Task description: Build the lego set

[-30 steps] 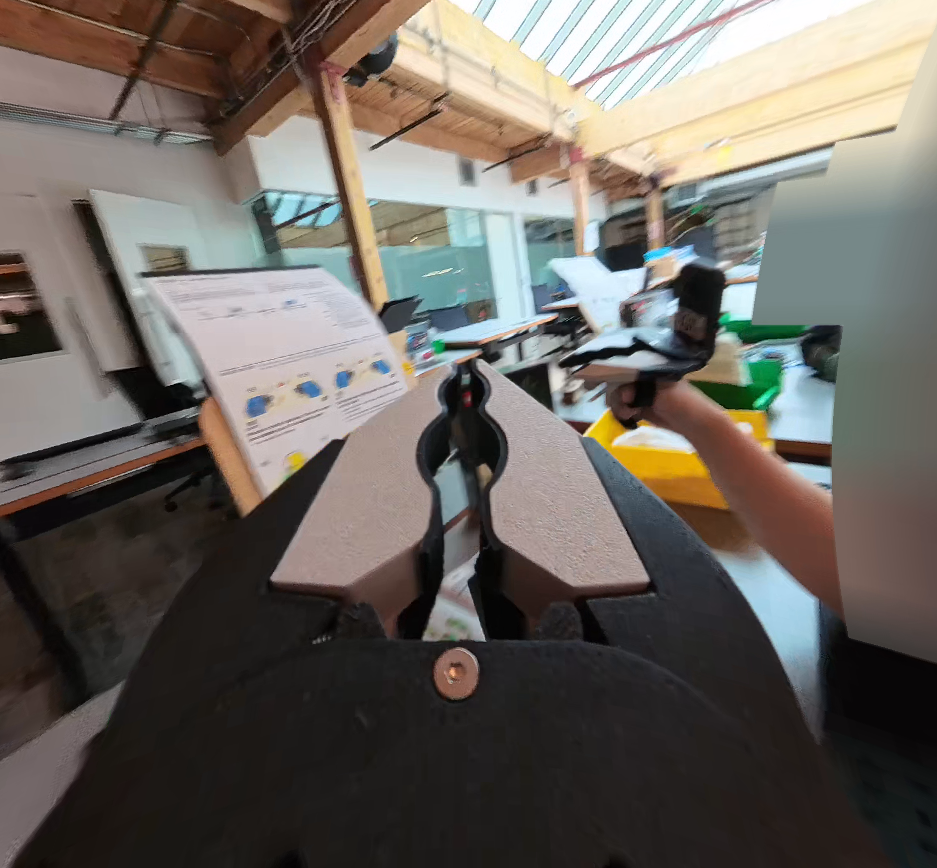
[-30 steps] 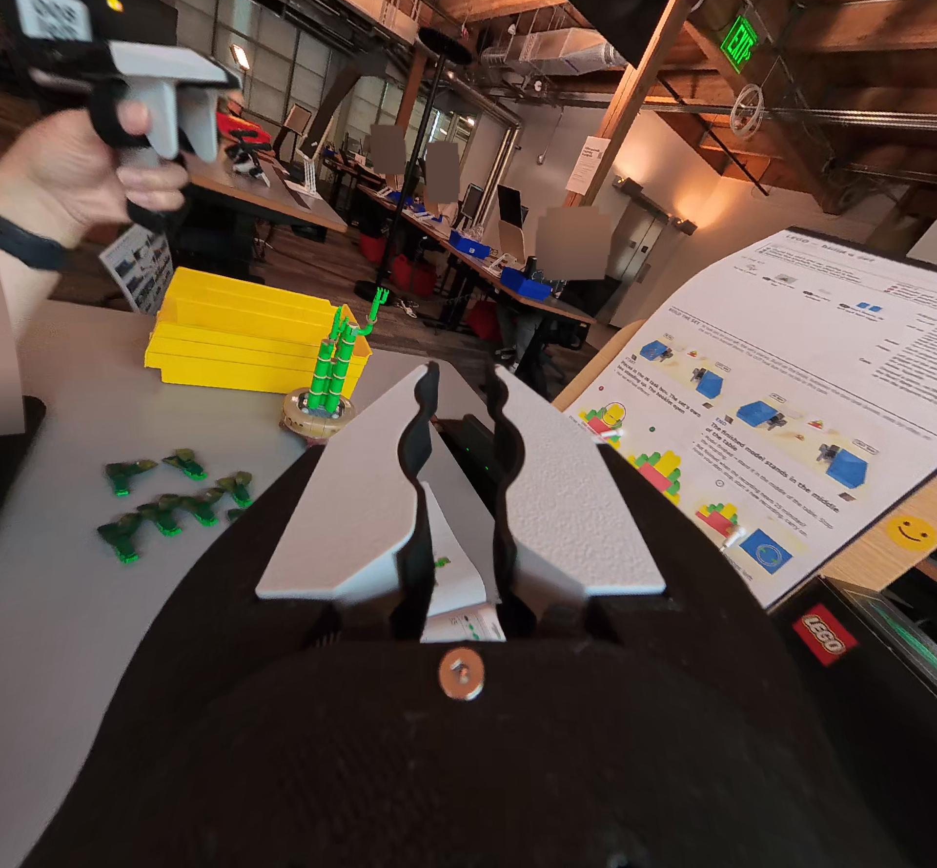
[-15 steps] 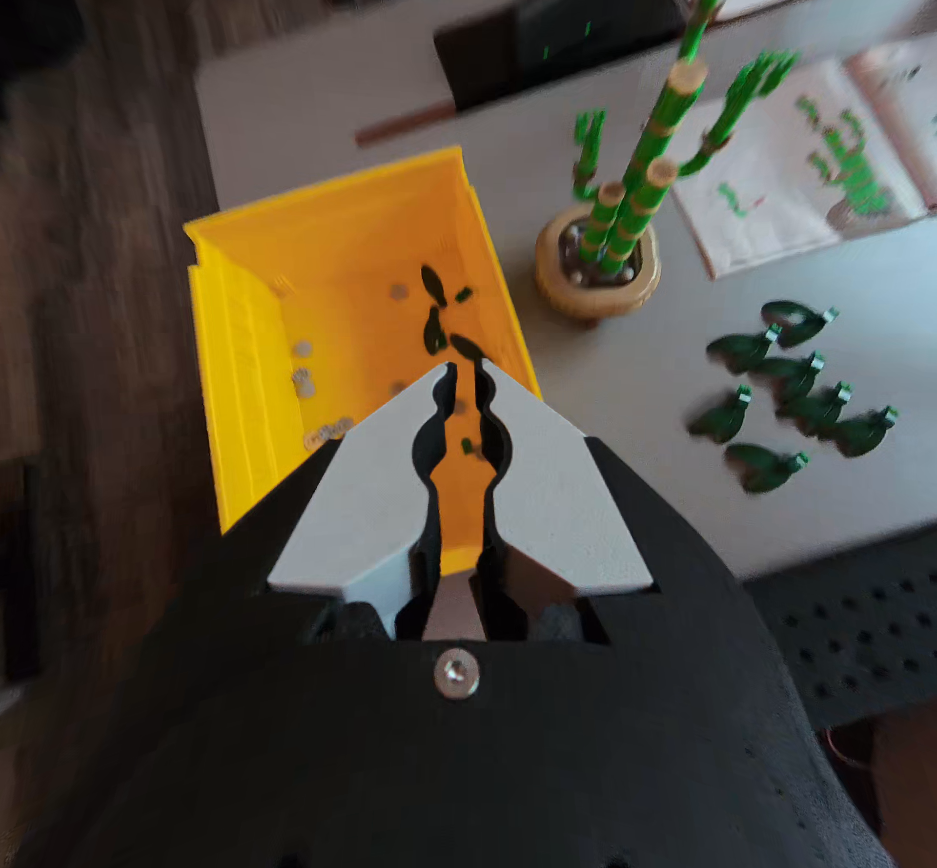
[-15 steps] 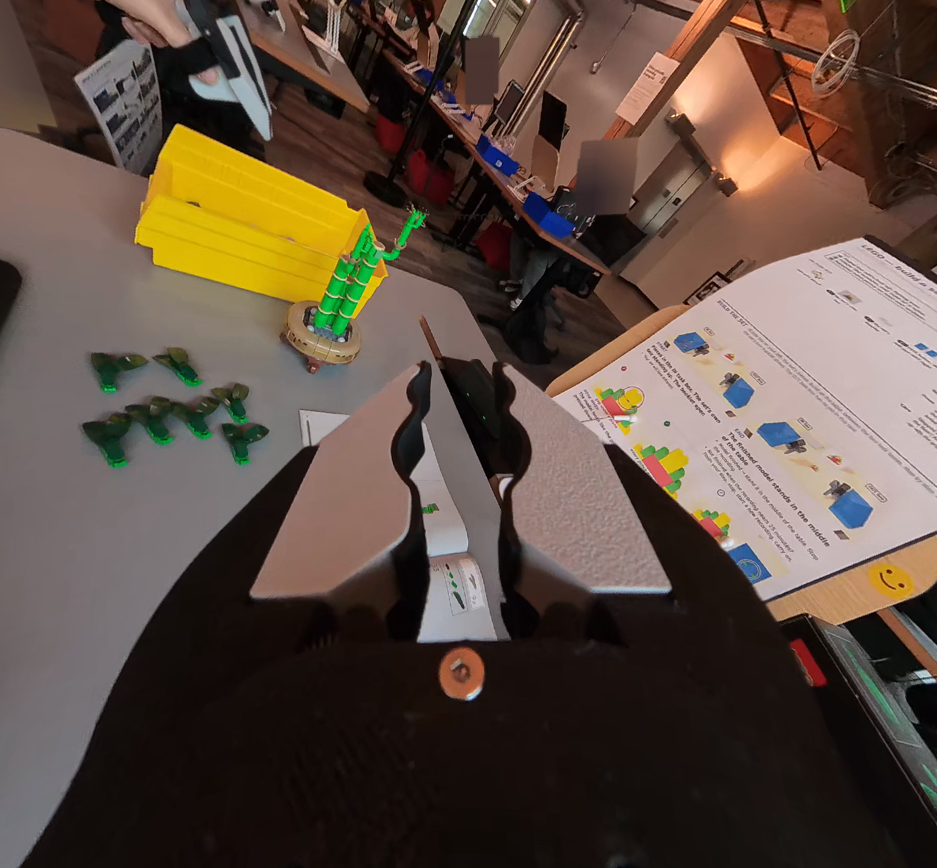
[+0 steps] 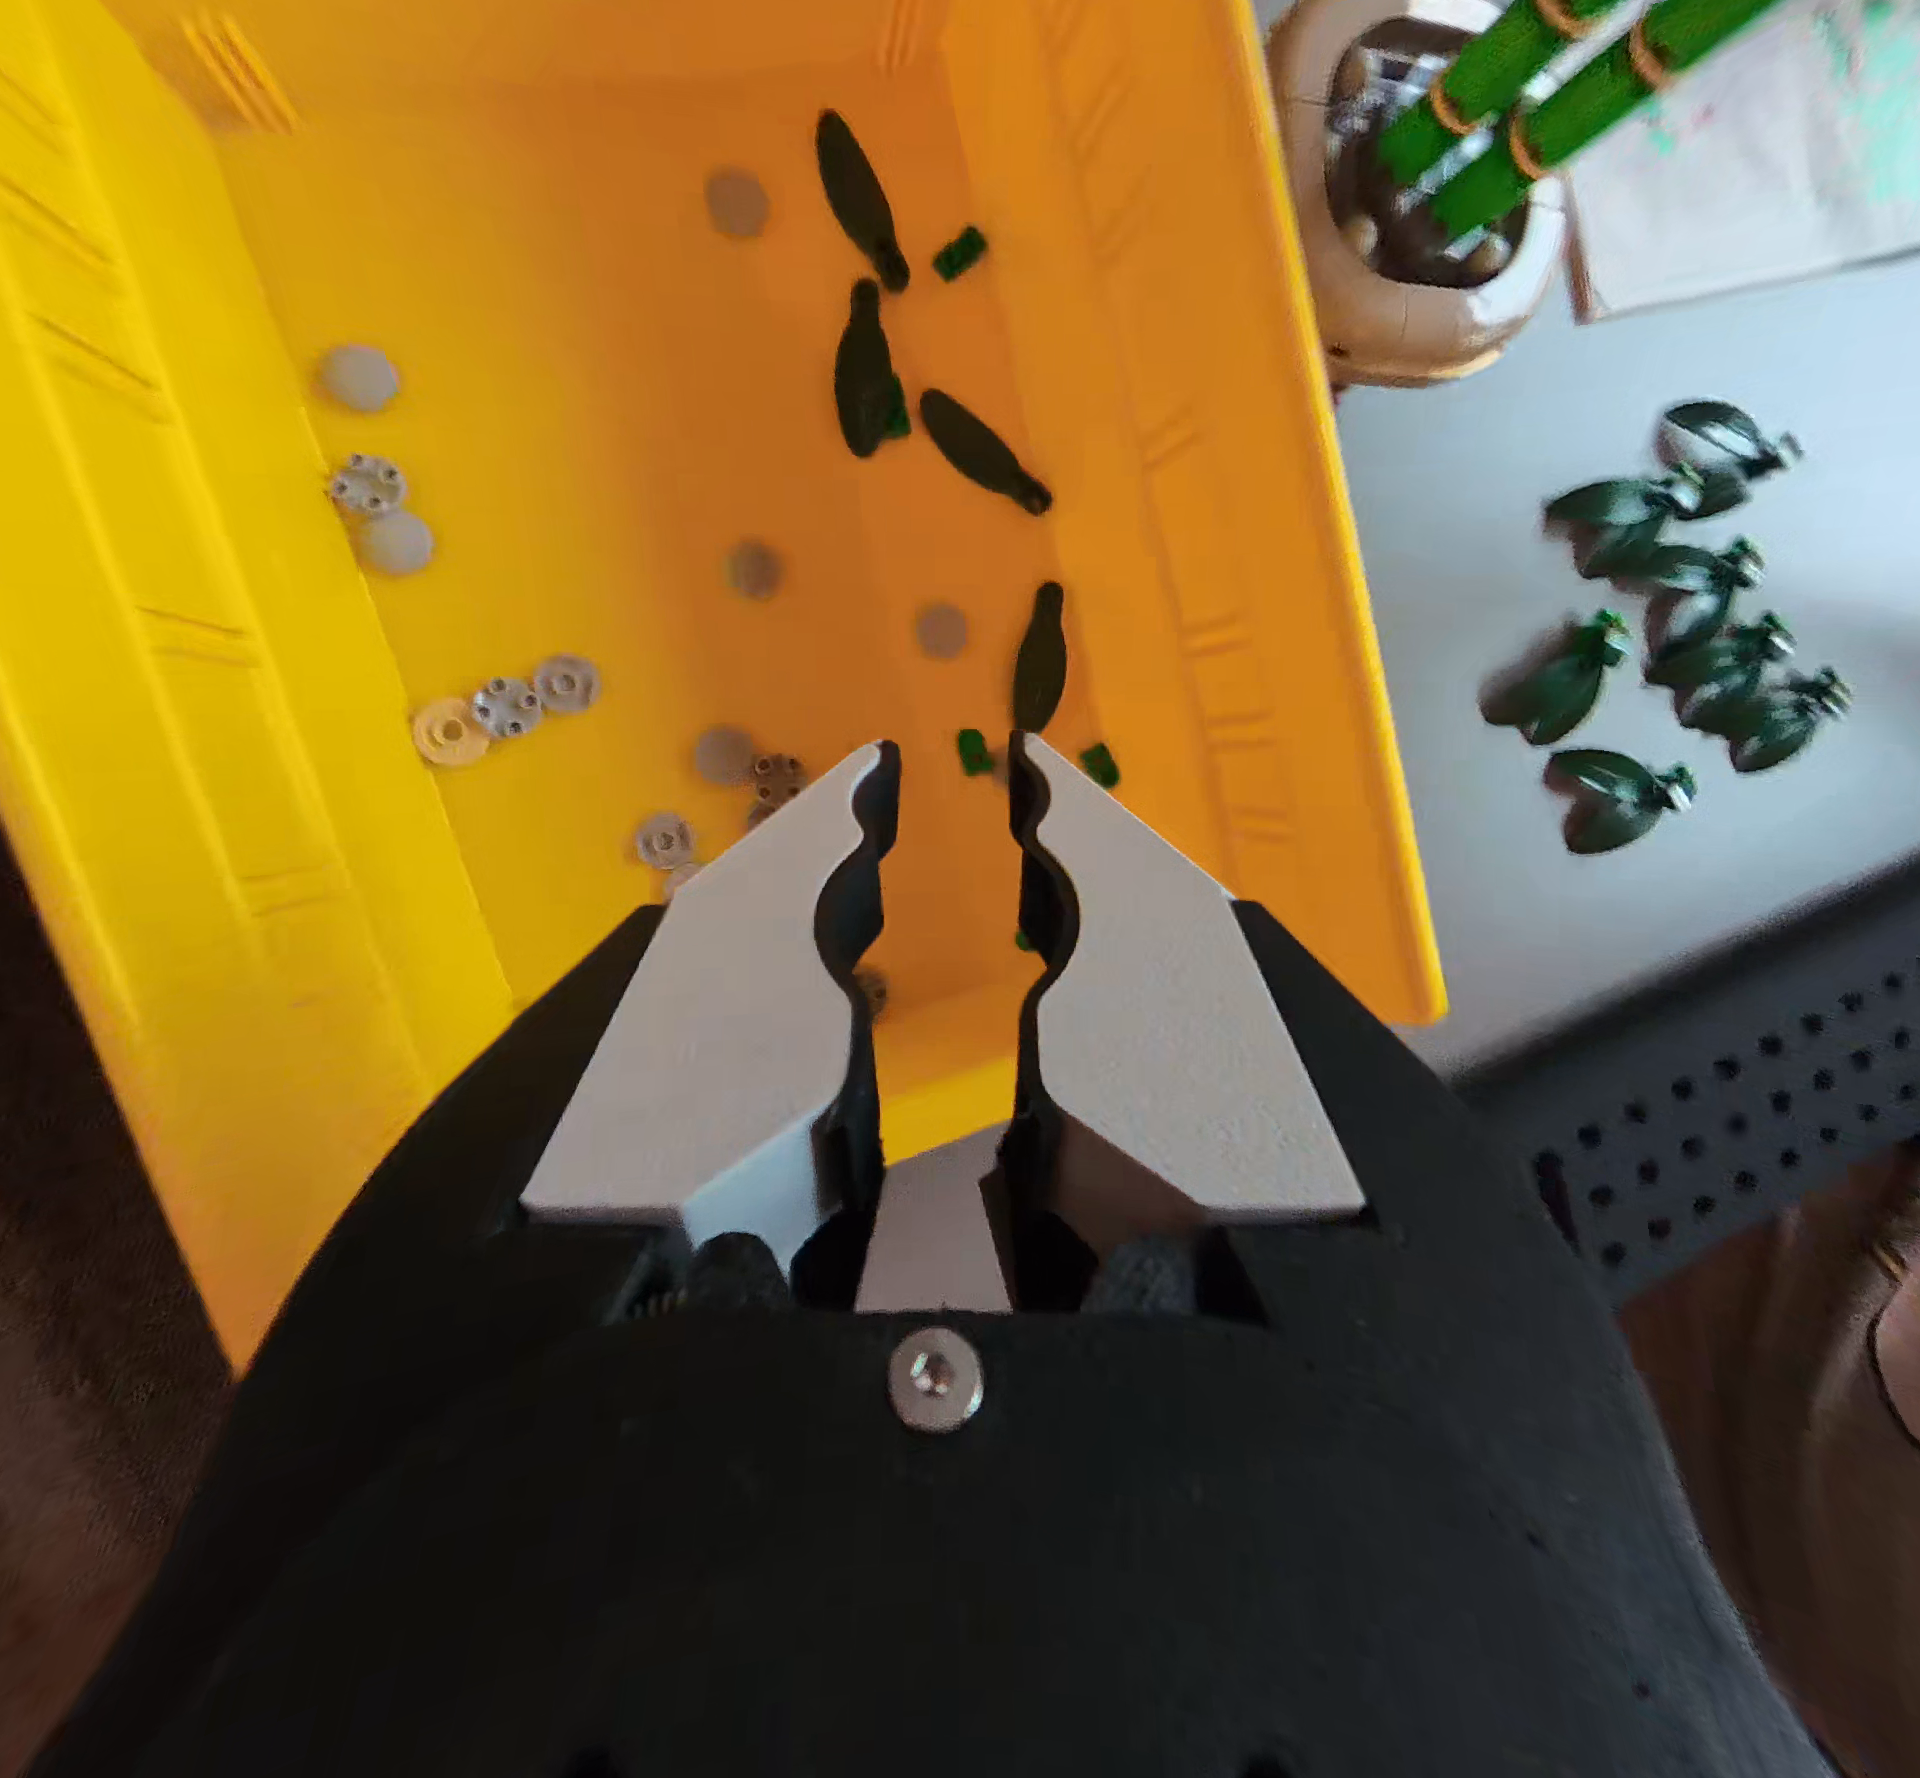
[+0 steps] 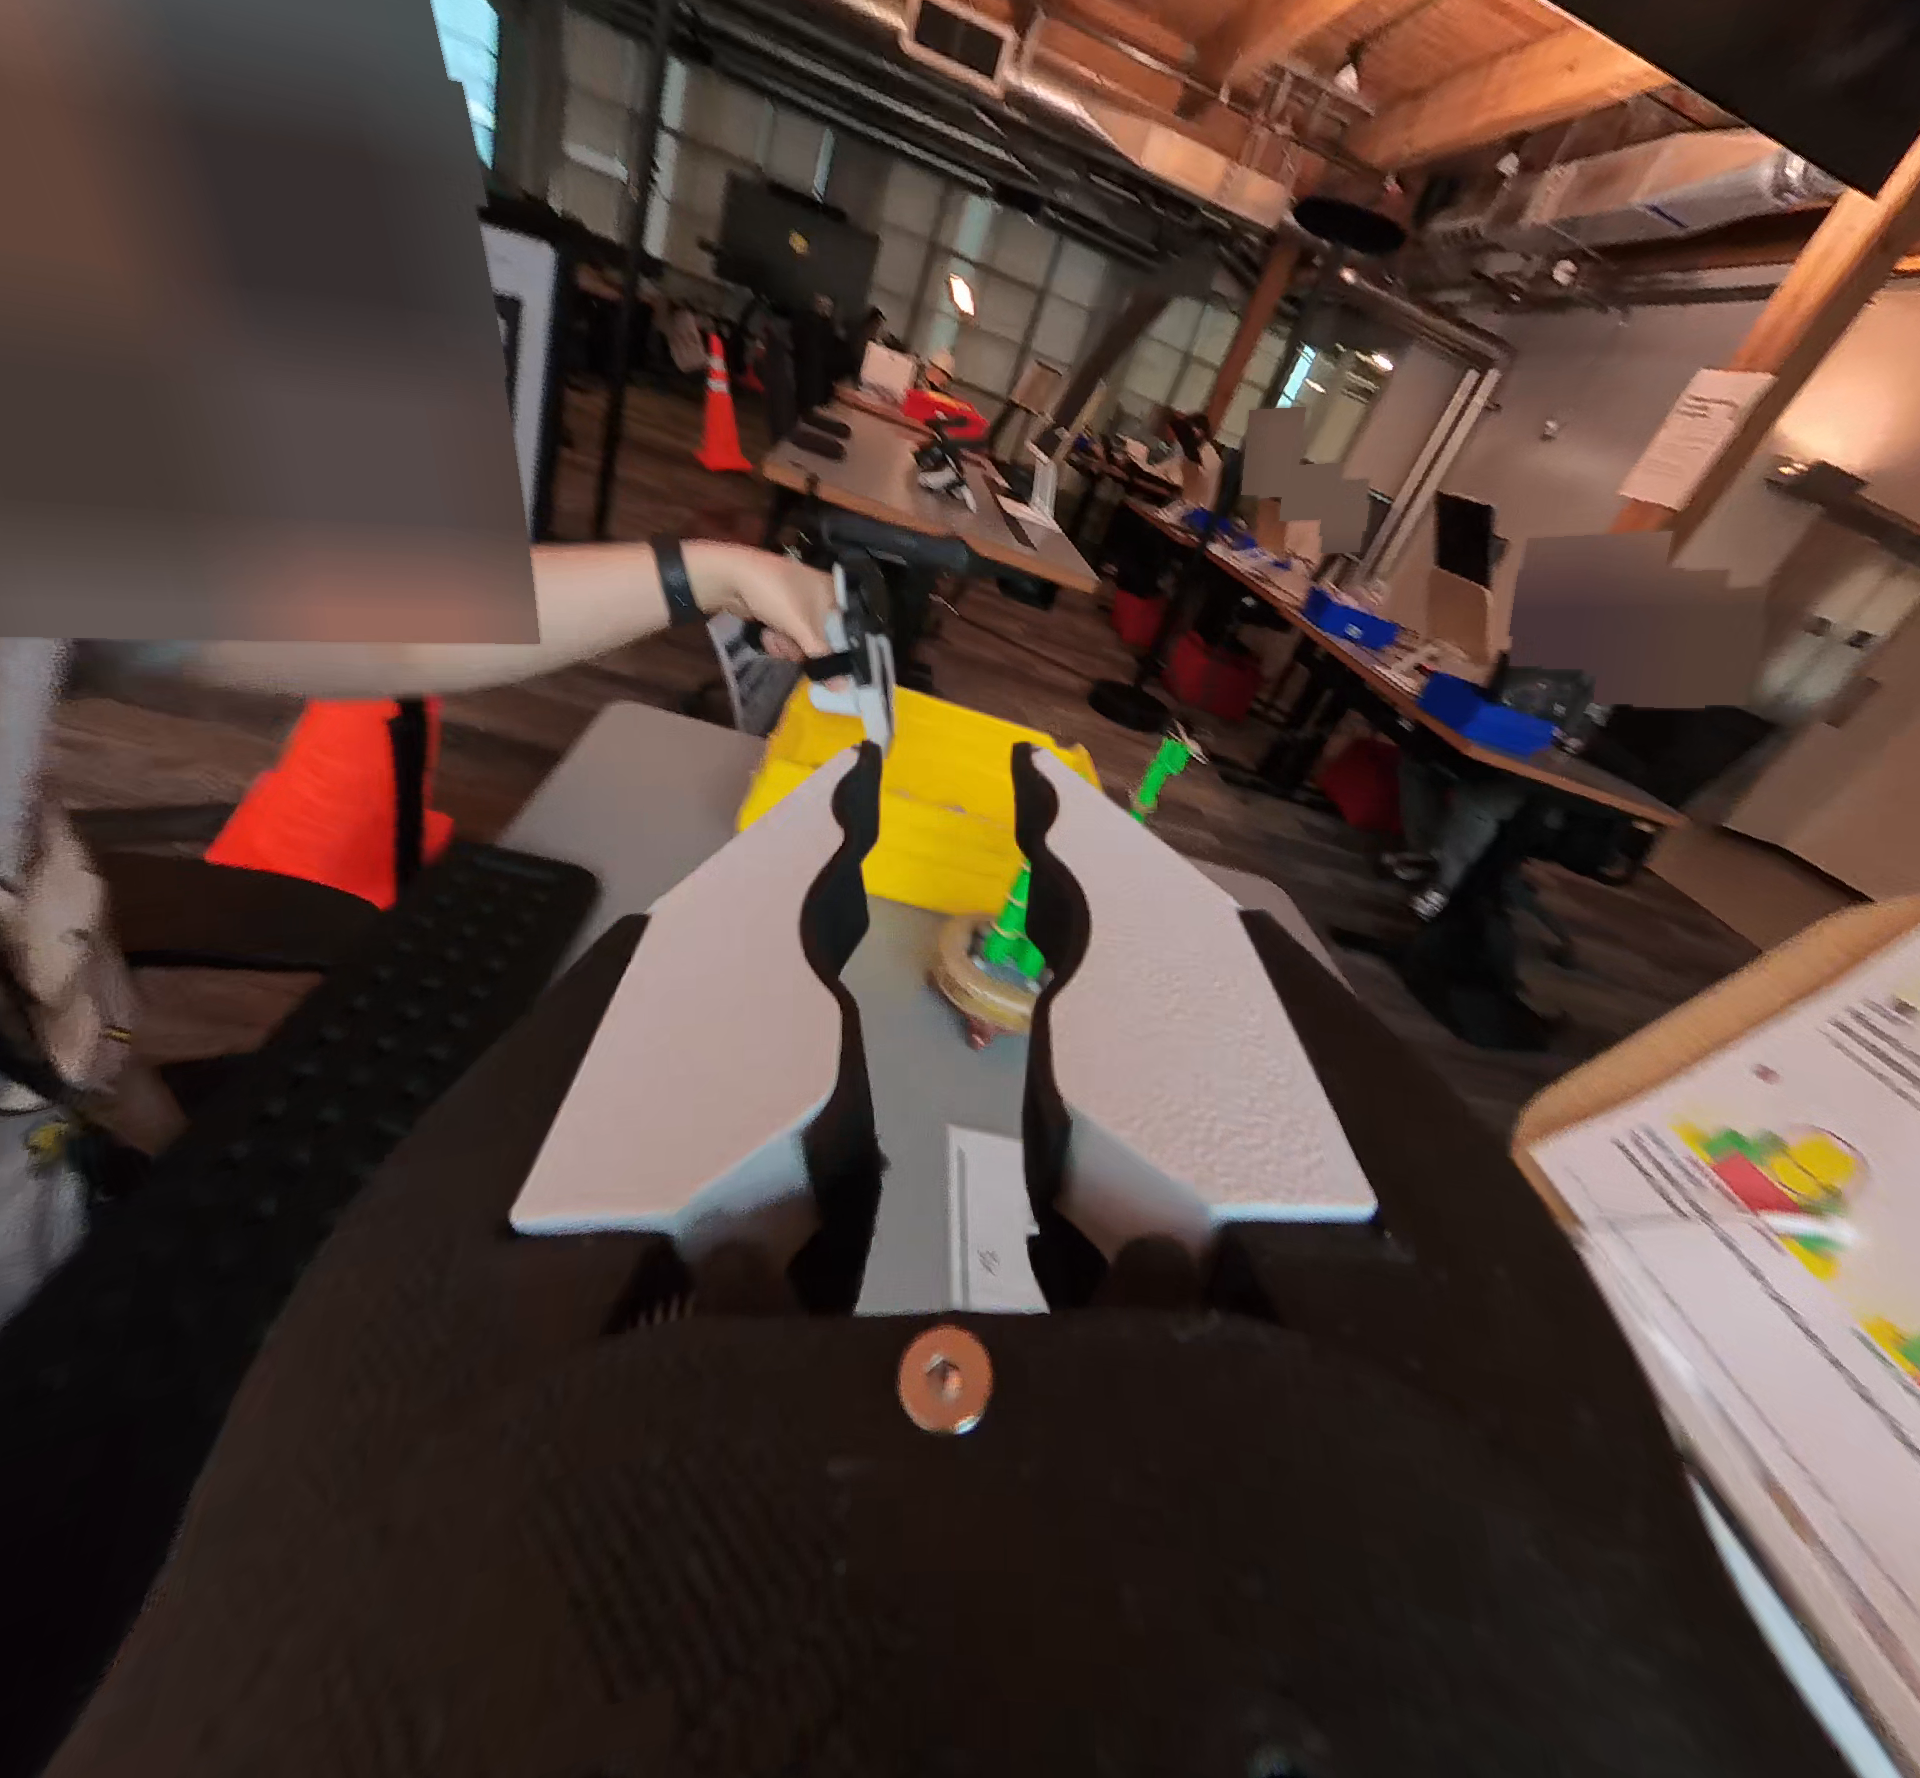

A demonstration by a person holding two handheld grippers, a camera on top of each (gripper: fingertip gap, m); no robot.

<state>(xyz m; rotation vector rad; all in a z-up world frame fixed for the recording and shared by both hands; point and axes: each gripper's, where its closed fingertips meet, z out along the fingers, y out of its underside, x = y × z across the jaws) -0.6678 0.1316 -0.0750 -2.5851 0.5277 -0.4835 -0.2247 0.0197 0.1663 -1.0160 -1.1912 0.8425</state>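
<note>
Jaws on the left gripper (image 5: 954, 760) are parted and empty, hovering over the yellow bin (image 5: 1309, 440) of loose lego pieces (dark leaves (image 5: 1037, 658), grey rounds). Looks like the parts-fetching step, so next it needs to dip in and pinch one leaf. Right gripper (image 6: 943, 764) is open and empty too, short of the bamboo model (image 6: 992, 965) just beside the bin.

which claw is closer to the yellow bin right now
Left. The left claw hangs open right over the yellow bin, tips pointing down at the loose pieces inside. The right claw is also open but sits back over the table, with the bamboo model between it and the bin.
</note>
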